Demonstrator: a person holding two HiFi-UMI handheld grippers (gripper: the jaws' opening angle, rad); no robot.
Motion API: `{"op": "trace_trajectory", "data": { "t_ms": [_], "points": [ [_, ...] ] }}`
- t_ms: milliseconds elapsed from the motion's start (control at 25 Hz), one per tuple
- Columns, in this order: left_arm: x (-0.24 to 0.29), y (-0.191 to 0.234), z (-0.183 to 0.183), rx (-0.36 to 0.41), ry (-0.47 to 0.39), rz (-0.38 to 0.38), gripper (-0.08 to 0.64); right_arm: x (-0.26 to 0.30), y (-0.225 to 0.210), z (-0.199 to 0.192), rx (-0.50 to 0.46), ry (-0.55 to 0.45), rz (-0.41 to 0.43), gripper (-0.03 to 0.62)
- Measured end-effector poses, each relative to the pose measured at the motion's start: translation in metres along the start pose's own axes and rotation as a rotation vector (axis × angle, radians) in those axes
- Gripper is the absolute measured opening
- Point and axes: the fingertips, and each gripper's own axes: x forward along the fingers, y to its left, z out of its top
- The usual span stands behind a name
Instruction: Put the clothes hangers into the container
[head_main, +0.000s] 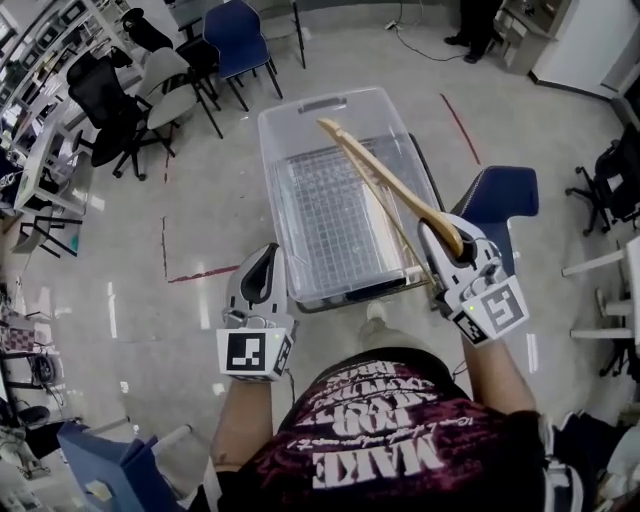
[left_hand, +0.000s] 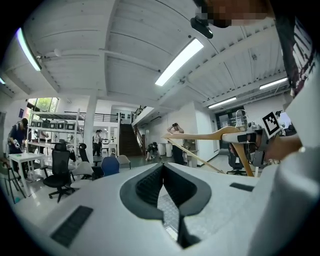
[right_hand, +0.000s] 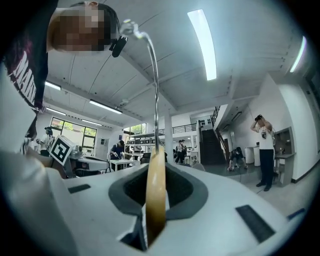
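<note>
Head view shows the clear plastic container (head_main: 282, 215) straight ahead of the person, its lid off. It stands above the floor (head_main: 150, 260) on some dark support that I cannot make out, with a blue chair (head_main: 505, 200) just beside its right side. Through its walls only the ribbed bottom shows; I see no hanger lying inside, so by my reading nothing has been put away yet, or at most something the glare hides.

One wooden clothes hanger (head_main: 385, 180) is in play. It reaches out from the right gripper (head_main: 447, 243) and slants up and to the left over the open top of the container, its far tip above the back part of the box and its thin lower bar running alongside. It looks to be above the rim rather than resting in the box, so the placing itself is not yet done: the hanger has to be lowered in and let go.

In the right gripper view the jaws are closed onto the hanger's wooden body (right_hand: 156, 200), which stands edge-on between them, and the metal hook (right_hand: 152, 65) rises straight up from it.

The left gripper (head_main: 262, 272) hangs near the container's front left corner, apart from it. In the left gripper view its jaws are pressed together with nothing between them, and the hanger (left_hand: 205, 135) shows off to the right.

No other hangers appear anywhere, so how many remain cannot be told.
</note>
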Motion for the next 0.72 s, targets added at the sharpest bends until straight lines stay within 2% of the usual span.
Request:
{"op": "trace_trajectory", "data": {
  "t_ms": [480,720],
  "points": [
    [0.054,0.02,-0.015,-0.041,0.047,0.067,0.006,0.064,-0.046,-0.02,0.03,0.057,0.078,0.06],
    [0.08,0.006,-0.021,-0.041,0.075,0.086,0.006,0.08,-0.072,-0.037,0.074,0.07,0.117,0.06]
  ]
}}
